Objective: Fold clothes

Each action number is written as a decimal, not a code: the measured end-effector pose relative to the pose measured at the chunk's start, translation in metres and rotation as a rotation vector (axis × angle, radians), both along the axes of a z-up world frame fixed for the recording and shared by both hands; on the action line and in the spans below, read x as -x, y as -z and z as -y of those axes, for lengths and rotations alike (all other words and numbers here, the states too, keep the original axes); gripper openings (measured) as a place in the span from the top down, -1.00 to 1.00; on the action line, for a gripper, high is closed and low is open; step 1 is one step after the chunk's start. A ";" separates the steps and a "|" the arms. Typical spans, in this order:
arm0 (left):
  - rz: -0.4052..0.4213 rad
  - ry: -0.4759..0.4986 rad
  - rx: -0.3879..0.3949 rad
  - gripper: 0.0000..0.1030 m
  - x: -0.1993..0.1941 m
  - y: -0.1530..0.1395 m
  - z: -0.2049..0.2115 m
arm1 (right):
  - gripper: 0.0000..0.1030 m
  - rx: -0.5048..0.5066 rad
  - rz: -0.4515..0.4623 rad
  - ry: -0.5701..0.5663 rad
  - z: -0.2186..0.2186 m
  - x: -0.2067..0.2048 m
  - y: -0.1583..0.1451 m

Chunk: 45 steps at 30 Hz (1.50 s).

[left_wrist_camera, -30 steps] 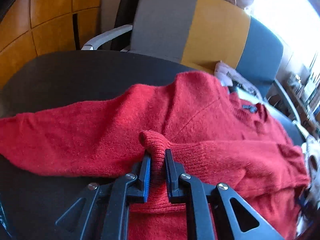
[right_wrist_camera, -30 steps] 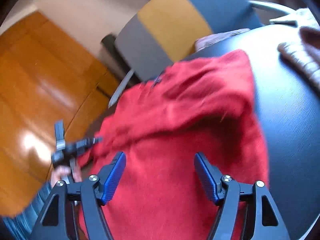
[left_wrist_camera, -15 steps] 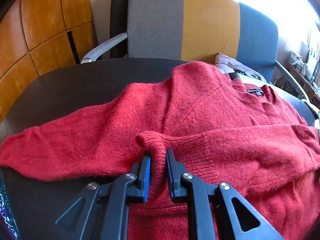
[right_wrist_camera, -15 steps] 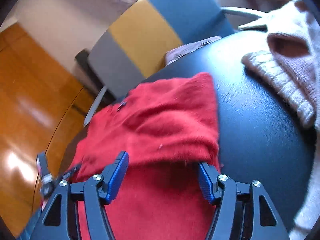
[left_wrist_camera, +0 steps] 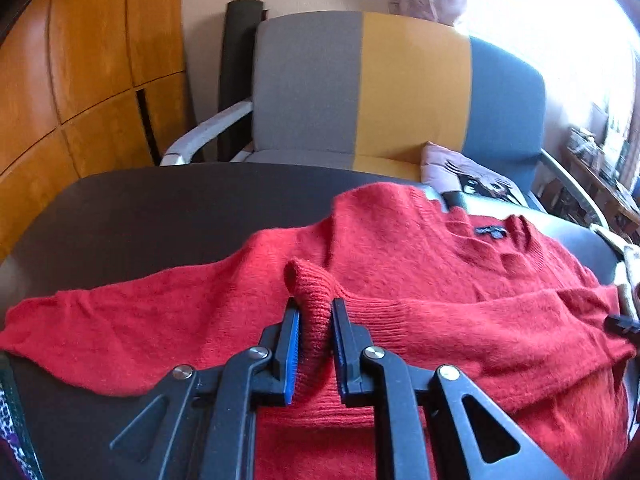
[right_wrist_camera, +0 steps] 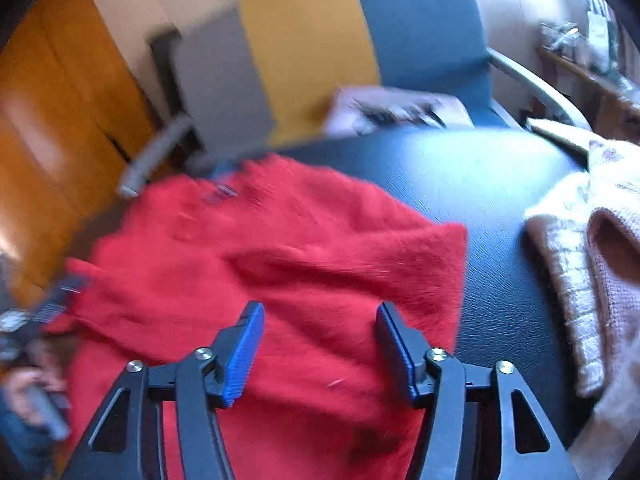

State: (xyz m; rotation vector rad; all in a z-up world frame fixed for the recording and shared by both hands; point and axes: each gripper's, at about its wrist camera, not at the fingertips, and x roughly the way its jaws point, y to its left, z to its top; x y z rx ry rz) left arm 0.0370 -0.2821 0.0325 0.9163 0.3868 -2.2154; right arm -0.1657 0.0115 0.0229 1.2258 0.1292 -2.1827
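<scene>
Across the dark table [left_wrist_camera: 168,208], the red sweater [left_wrist_camera: 420,264] fills the centre and lower right of the left wrist frame, one sleeve trailing to the lower left, the other folded across the body. We clench our left gripper [left_wrist_camera: 314,344] on its ribbed cuff [left_wrist_camera: 310,284], while our right gripper [right_wrist_camera: 316,344] hovers spread and empty. We judge the cuff should be laid flat, kept taut.
</scene>
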 end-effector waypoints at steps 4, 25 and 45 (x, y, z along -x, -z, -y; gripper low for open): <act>0.033 -0.045 -0.016 0.73 0.008 0.017 0.012 | -0.07 -0.046 -0.078 0.096 -0.003 0.012 0.011; 0.059 -0.058 0.026 0.26 0.020 0.010 0.008 | -0.25 -0.137 -0.242 0.054 0.005 0.004 0.021; 0.008 0.465 -0.240 0.24 0.201 0.010 -0.088 | -0.28 -0.073 -0.219 0.054 -0.001 0.009 0.022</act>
